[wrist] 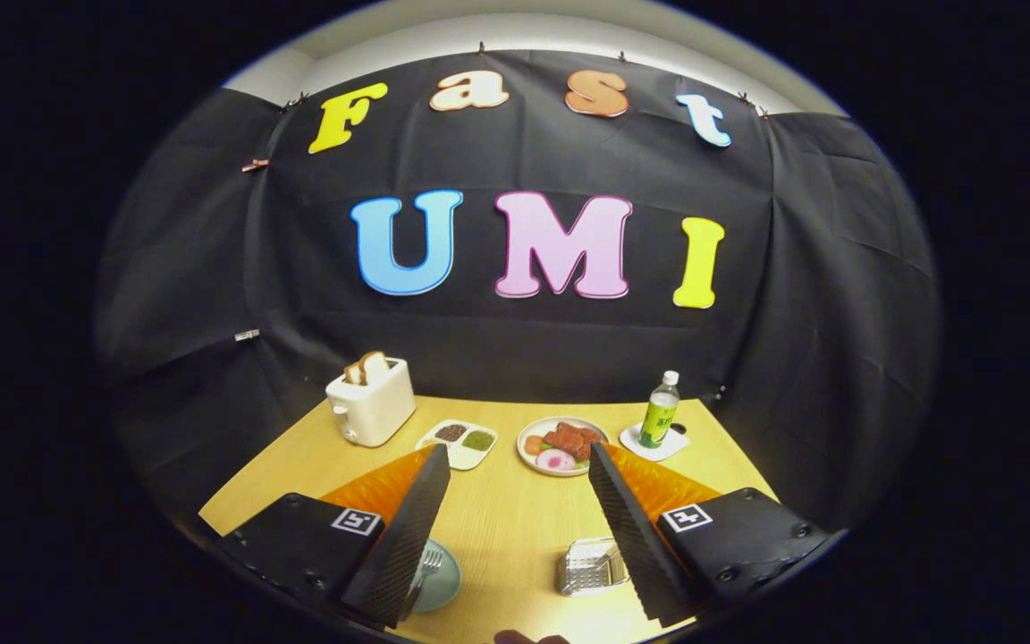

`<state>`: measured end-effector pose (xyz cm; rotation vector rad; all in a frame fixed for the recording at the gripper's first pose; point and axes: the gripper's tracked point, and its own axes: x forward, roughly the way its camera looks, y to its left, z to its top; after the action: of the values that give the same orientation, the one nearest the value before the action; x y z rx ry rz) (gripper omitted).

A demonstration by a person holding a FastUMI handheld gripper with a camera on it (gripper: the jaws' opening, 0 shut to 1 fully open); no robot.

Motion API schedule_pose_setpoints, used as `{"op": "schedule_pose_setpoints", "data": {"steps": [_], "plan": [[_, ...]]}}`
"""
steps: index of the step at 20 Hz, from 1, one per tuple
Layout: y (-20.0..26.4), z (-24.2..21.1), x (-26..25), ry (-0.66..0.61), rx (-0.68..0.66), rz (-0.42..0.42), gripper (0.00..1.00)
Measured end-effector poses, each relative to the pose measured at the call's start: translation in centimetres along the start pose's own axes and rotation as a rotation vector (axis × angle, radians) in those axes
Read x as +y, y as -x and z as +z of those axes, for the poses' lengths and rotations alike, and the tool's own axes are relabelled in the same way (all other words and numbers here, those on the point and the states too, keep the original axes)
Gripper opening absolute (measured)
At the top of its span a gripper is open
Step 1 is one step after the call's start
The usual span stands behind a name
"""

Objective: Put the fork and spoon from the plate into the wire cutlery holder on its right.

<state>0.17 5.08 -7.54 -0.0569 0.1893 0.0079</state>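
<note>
My gripper point(515, 465) is open and held high above the wooden table point(506, 528), with nothing between its fingers. Below the left finger point(408, 537) lies a pale teal plate point(443, 581), mostly hidden by that finger. A fork point(430, 563) rests on the plate, its tines showing just beside the finger. The spoon is hidden. To the right of the plate, close beside the right finger point(631, 537), stands the silver wire cutlery holder point(588, 568).
Beyond the fingers stand a white toaster point(372, 402) with bread slices, a small white tray point(460, 443) with dark and green fillings, a plate of food point(561, 444) and a green bottle point(660, 413) on a white coaster. Black cloth walls the table's far side.
</note>
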Motion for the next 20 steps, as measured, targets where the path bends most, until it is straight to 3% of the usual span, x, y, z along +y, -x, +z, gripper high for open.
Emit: {"op": "schedule_pose_setpoints", "data": {"steps": [7, 15, 20], "plan": [[-1.0, -9.8, 6.3, -0.006, 0.271, 0.132, 0.98], [-1.9, -22.2, 10.5, 0.106, 0.632, 0.176, 0.98], [-2.2, -27.5, 11.4, 0.160, 0.812, 0.185, 0.97]]}}
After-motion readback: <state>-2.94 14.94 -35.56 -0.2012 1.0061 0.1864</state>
